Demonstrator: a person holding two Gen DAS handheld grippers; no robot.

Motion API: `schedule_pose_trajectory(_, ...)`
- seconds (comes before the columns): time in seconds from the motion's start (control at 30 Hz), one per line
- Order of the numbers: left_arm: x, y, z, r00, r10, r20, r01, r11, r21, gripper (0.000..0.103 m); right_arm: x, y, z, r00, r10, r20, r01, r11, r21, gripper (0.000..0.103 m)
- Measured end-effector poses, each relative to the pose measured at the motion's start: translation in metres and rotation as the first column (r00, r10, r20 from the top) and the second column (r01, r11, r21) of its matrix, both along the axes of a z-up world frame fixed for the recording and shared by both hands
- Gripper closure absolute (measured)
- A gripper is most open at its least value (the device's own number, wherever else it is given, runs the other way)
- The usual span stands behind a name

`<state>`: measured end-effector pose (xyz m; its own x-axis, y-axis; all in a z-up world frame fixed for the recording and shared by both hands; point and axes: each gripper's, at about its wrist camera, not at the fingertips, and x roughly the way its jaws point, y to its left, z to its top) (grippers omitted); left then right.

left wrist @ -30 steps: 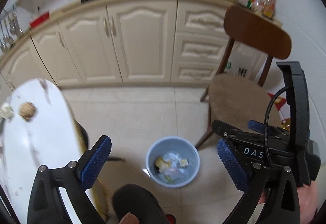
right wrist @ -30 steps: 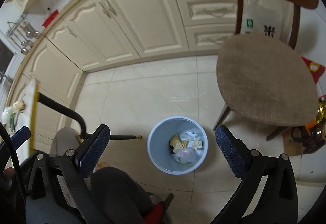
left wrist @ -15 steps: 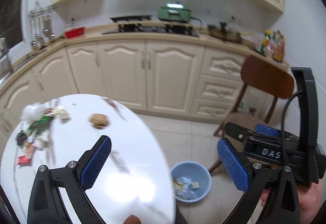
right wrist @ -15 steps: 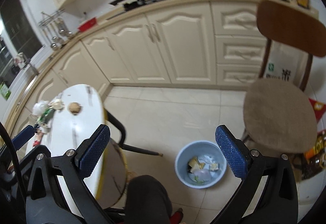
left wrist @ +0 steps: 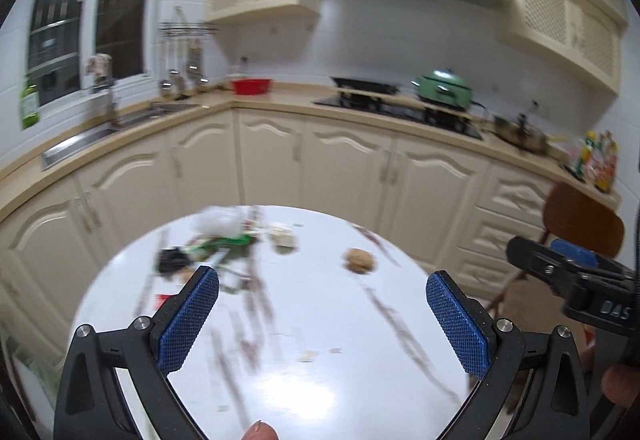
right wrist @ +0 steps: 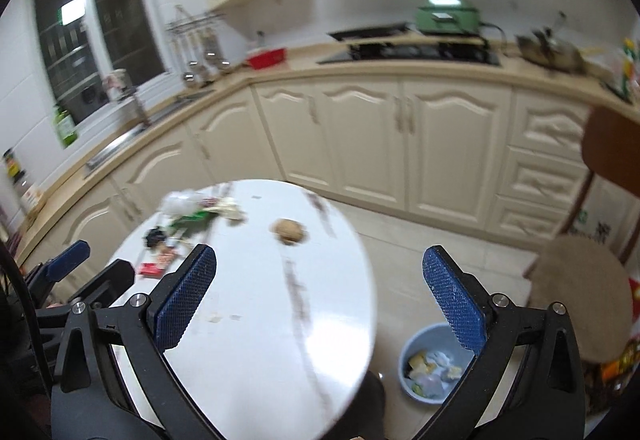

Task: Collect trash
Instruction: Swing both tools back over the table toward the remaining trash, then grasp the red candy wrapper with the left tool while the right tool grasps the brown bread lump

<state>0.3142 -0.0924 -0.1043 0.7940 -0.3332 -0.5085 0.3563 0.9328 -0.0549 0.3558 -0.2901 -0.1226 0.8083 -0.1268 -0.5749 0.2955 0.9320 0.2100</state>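
A heap of wrappers and crumpled paper [left wrist: 216, 244] [right wrist: 188, 220] lies at the far left of the round white table [left wrist: 320, 380] [right wrist: 256, 340]. To its right sits a brown crumpled ball [left wrist: 360, 260] [right wrist: 289, 231]. My left gripper [left wrist: 320, 324] hovers open above the table's near half, nothing between its blue pads. My right gripper [right wrist: 320, 296] is open too, over the table's right edge. A blue bin [right wrist: 434, 364] holding several scraps stands on the floor to the table's right, partly behind the right finger [right wrist: 456, 304].
Cream kitchen cabinets [left wrist: 340, 163] run along the back under a counter with a hob and a green pot [left wrist: 442, 85]. A wooden chair [right wrist: 580, 280] stands right of the bin. The right gripper's body [left wrist: 580, 288] shows at the left wrist view's right edge.
Both grippers have swung up from looking down at the bin and floor. The table with its trash now lies ahead of them. Both stayed open.
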Motion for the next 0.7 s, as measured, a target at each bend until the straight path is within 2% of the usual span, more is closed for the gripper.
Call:
schedule_pose_trajectory(0.2, -0.026, 0.053, 0.004, 0.992, 0.126, 0.026, -0.125, 0.992, -0.025, 0.001, 0.018, 0.067, 0.021, 0.992, 0.117, 0.036, -0.114, 0.991, -0.075, 0.000)
schedule_pose_trajectory(0.3, -0.037, 0.064, 0.005, 0.984, 0.178, 0.030, -0.177, 0.984, -0.034, 0.001, 0.023, 0.092, 0.028, 0.985, 0.162, 0.052, -0.156, 0.982, -0.104, 0.000)
schedule_pose_trajectory(0.5, -0.054, 0.075, 0.010, 0.965, 0.259, 0.047, -0.257, 0.966, -0.038, 0.001, 0.032, 0.134, 0.037, 0.968, 0.240, 0.080, -0.225, 0.961, -0.158, 0.000)
schedule_pose_trajectory(0.7, -0.047, 0.074, 0.011, 0.954, 0.292, 0.064, -0.289, 0.956, -0.048, 0.001, 0.038, 0.156, 0.040, 0.953, 0.285, 0.102, -0.262, 0.946, -0.193, 0.000)
